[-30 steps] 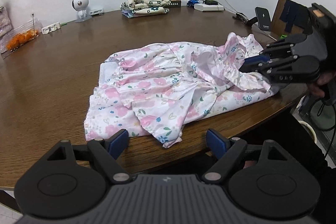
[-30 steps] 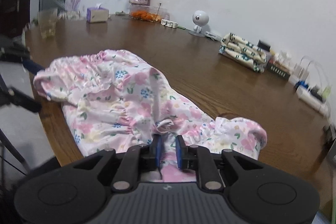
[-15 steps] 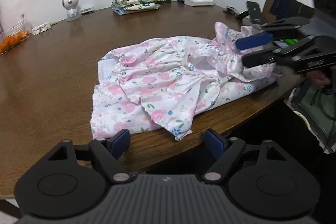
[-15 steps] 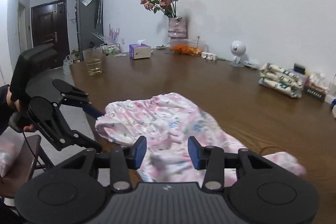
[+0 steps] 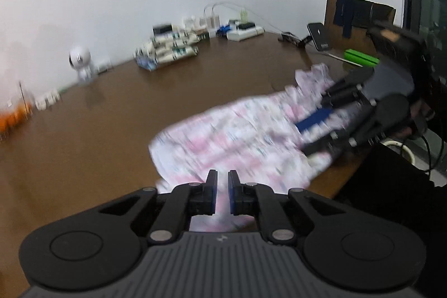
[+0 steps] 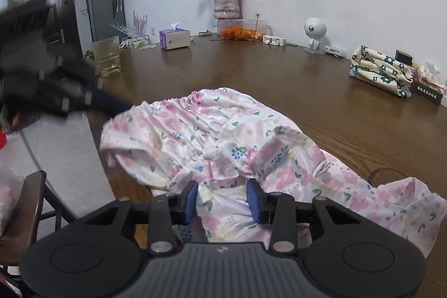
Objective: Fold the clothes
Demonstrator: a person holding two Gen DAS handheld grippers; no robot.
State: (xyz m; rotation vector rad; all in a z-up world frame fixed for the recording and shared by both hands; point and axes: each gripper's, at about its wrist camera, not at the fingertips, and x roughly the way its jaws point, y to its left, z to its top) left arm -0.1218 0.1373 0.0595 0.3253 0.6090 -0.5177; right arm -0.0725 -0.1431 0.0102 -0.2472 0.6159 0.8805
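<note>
Garment (image 6: 212, 136) rumpled on surface (image 6: 349, 113); left tongs (image 5: 222, 186) closing on hem, right tongs (image 6: 222, 200) spread (nothing pinched); next: right grip, then fold.

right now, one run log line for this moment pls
step: fold clothes | left gripper: closing on floral garment edge | right gripper: open, over bunched cloth | garment: crumpled on table, unfolded

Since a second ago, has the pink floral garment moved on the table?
Yes. In the right wrist view, the pink floral garment has bunched up, and its near end has shifted away from the table edge by the right hand-held gripper.
</note>
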